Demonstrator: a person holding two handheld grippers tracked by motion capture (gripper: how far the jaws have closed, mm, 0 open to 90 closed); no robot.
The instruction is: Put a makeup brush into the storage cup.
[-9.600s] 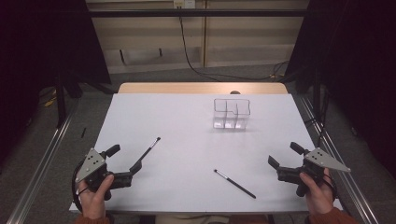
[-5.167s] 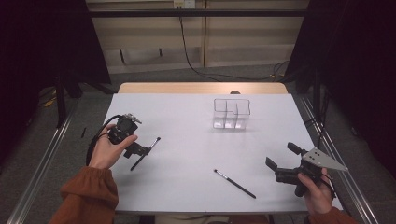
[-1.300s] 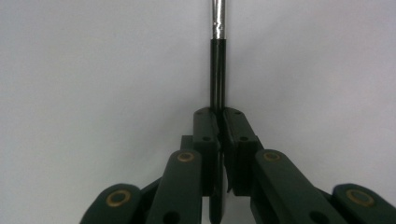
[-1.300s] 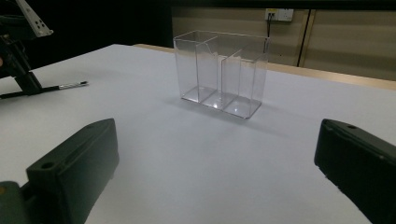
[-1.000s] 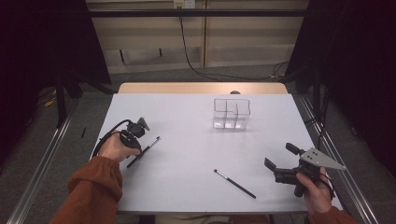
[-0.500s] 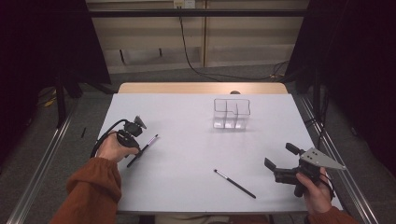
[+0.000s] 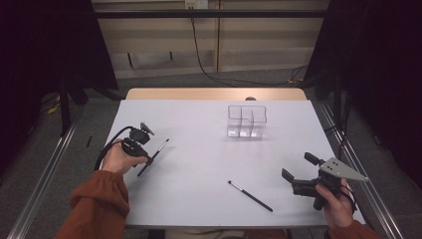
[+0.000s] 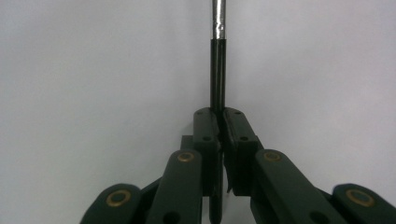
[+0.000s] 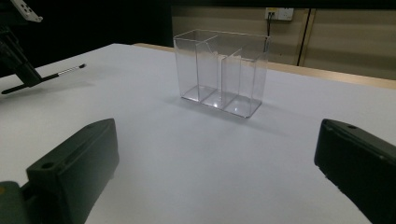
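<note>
Left claw [image 7: 148,160] (clamped on the brush [image 7: 158,153]) has barely shifted.

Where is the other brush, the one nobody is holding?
In the high view, the loose brush lies flat on the white table near the front edge, right of the middle, just left of the right claw.

— Where's the left claw [image 7: 143,149]?
— Low at the left, forearm in an orange sleeve reaching forward, jaws pressed together.
— And the right claw [image 7: 297,173]?
— Held near the right edge, jaws spread wide, pointing left and forward.
</note>
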